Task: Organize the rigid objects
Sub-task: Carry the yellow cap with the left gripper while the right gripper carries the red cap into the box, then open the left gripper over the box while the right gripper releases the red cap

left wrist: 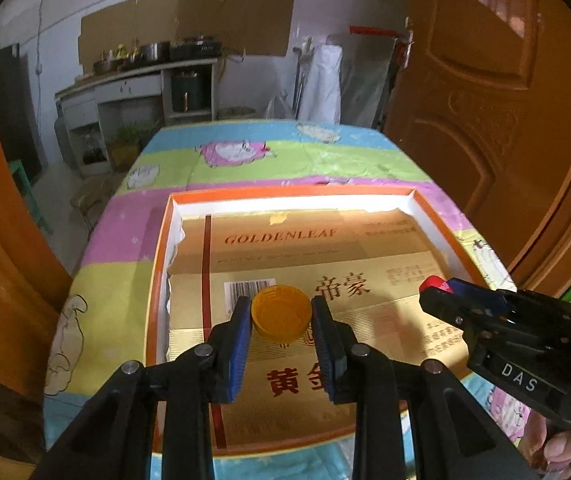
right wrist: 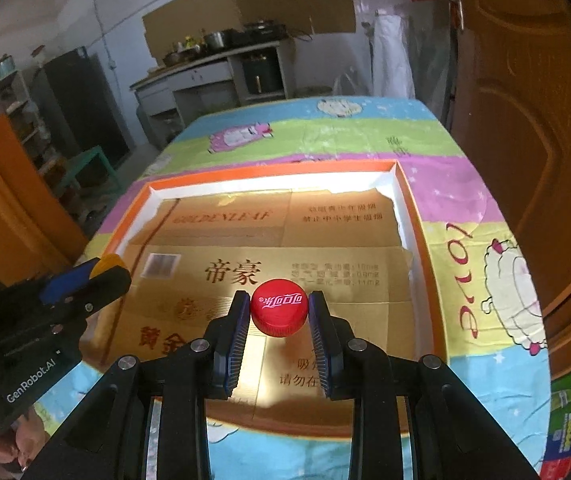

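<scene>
The left gripper (left wrist: 281, 312) has its fingers clamped on a round yellow plastic bottle cap (left wrist: 281, 311), and the right gripper (right wrist: 279, 312) has its fingers clamped on a round red plastic bottle cap (right wrist: 280, 307). Both caps hang above a shallow orange-rimmed cardboard tray (left wrist: 285, 192) lined with gold printed card, on the desk (left wrist: 245, 160) under a pastel cartoon cloth.

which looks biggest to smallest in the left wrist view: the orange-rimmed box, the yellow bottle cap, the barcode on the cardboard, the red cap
1. Orange-rimmed shallow box
2. Round yellow plastic bottle cap, held in the left gripper
3. White barcode, partly hidden
4. Red bottle cap, mostly hidden in the right gripper

The yellow cap sits nearest the camera, so its rank is unsure.
</scene>
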Motion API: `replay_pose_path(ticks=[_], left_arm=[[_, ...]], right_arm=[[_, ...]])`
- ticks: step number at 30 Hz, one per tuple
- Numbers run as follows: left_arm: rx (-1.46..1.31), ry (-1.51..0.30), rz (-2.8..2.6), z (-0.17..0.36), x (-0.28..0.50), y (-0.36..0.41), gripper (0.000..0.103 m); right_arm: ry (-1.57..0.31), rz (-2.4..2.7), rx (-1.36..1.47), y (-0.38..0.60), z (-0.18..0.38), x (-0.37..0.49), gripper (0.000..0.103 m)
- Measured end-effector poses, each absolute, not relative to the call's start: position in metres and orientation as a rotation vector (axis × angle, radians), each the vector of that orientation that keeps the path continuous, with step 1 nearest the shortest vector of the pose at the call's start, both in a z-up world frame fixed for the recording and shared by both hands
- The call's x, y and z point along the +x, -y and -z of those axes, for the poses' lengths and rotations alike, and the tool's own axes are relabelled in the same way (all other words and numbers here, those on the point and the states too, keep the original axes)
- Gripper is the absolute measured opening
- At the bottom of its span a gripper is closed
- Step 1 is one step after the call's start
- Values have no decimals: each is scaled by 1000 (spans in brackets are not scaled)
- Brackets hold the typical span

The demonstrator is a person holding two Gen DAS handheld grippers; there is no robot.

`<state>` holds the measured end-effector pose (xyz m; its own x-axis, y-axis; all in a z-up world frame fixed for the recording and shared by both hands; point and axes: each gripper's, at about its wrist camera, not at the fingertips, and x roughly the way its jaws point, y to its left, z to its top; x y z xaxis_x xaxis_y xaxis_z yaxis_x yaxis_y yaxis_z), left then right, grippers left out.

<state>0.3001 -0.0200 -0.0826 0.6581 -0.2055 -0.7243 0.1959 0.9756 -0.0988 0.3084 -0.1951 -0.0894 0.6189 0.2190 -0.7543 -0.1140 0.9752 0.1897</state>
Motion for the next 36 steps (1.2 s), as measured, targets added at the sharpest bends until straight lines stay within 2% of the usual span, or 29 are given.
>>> replay_pose_path(ticks=[15, 19, 22, 26, 30, 34, 36], left_arm=[[22, -936, 224, 121, 316, 27, 31], [46, -919, 246, 124, 313, 28, 31], [57, -922, 258, 123, 311, 30, 36], [29, -917, 270, 121, 308, 29, 41], [24, -884, 266, 114, 301, 28, 42], [-9, -847, 278, 99, 294, 24, 52], [-19, -827, 280, 91, 288, 21, 52]], right_arm=[[-960, -131, 96, 198, 122, 323, 31], [-956, -124, 60, 193, 122, 324, 31], [-954, -118, 43, 191, 122, 323, 32], [-947, -117, 47, 190, 121, 319, 40], [-934, -121, 31, 188, 118, 314, 40], [-919, -117, 44, 191, 114, 308, 40], [-910, -117, 53, 193, 111, 304, 40]])
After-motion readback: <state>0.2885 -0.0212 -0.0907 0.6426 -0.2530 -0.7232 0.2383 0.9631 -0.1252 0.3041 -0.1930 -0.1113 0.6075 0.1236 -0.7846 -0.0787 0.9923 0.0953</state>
